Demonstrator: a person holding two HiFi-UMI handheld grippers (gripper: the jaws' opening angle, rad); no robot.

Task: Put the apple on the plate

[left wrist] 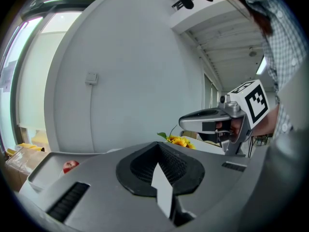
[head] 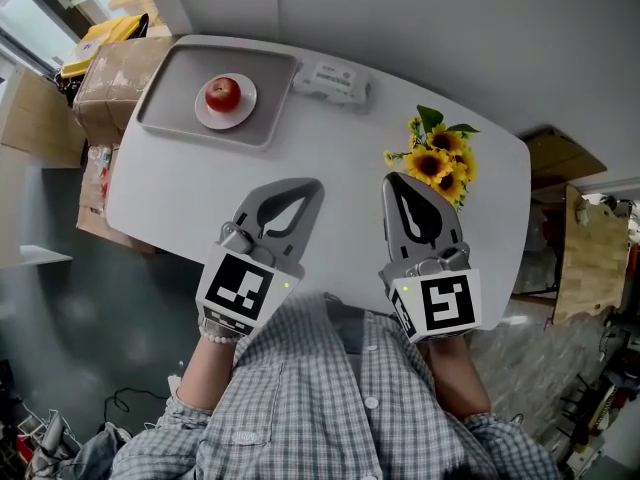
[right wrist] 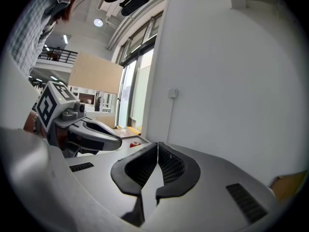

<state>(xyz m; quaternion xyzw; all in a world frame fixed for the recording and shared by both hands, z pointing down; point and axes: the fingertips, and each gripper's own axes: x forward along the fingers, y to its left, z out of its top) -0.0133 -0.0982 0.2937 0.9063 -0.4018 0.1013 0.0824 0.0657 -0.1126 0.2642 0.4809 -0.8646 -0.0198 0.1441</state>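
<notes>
A red apple (head: 223, 93) rests on a small white plate (head: 226, 113) inside a grey tray (head: 170, 101) at the table's far left. In the left gripper view the apple (left wrist: 70, 166) shows low at the left. Both grippers hover near the table's front edge, far from the apple. My left gripper (head: 312, 187) is shut with nothing in it, and the jaws meet at the tip (left wrist: 157, 146). My right gripper (head: 394, 182) is also shut and empty, tip (right wrist: 158, 145) closed. In the right gripper view the apple (right wrist: 136, 143) is a small red spot.
A sunflower bunch (head: 441, 160) lies just beyond the right gripper. A white packet (head: 331, 80) sits by the tray's right side. Cardboard boxes (head: 108, 78) stand off the table's left end, and a wooden chair (head: 590, 258) stands to the right. The white table (head: 340, 158) meets a wall behind.
</notes>
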